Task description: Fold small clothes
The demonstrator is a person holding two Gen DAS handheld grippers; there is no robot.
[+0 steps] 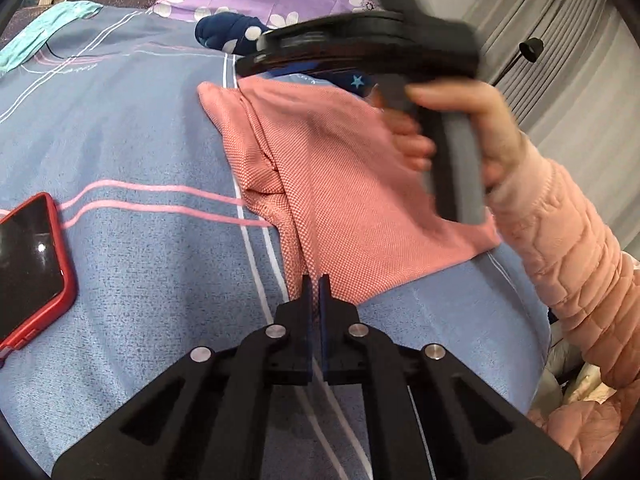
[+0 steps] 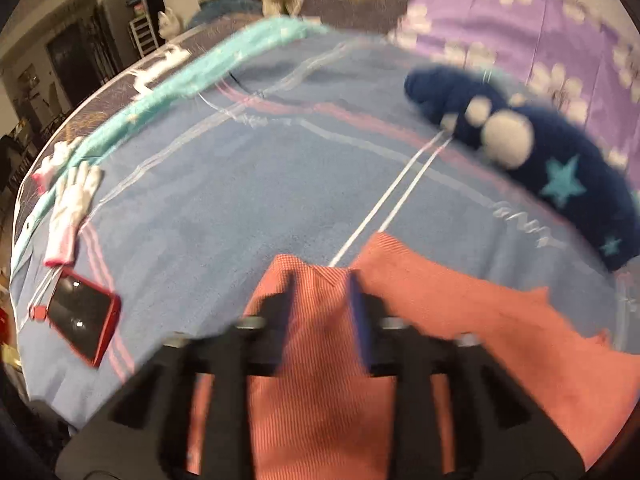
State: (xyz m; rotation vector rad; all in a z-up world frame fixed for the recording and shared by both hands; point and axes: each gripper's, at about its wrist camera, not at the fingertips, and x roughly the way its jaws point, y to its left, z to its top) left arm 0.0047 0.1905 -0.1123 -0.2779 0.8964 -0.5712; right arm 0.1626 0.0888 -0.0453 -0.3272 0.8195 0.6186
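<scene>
1. Pink garment point(image 1: 344, 184) lies flat on the blue striped bed point(image 1: 132, 240), right of the red phone point(image 1: 32, 268).
2. Left hand-held gripper point(image 1: 317, 280) is clamped tight on the garment's near edge.
3. Right hand-held gripper point(image 2: 320, 292) has jaws apart over the far edge, pinching nothing.
4. Step looks mid-fold; next likely carrying the pinched edge across to the far side.

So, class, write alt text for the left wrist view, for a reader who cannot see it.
The left gripper is shut on the near edge of a pink garment lying on a blue striped bedsheet. A hand in a pink sleeve holds the right gripper's handle over the garment; a red-cased phone lies left.
</scene>
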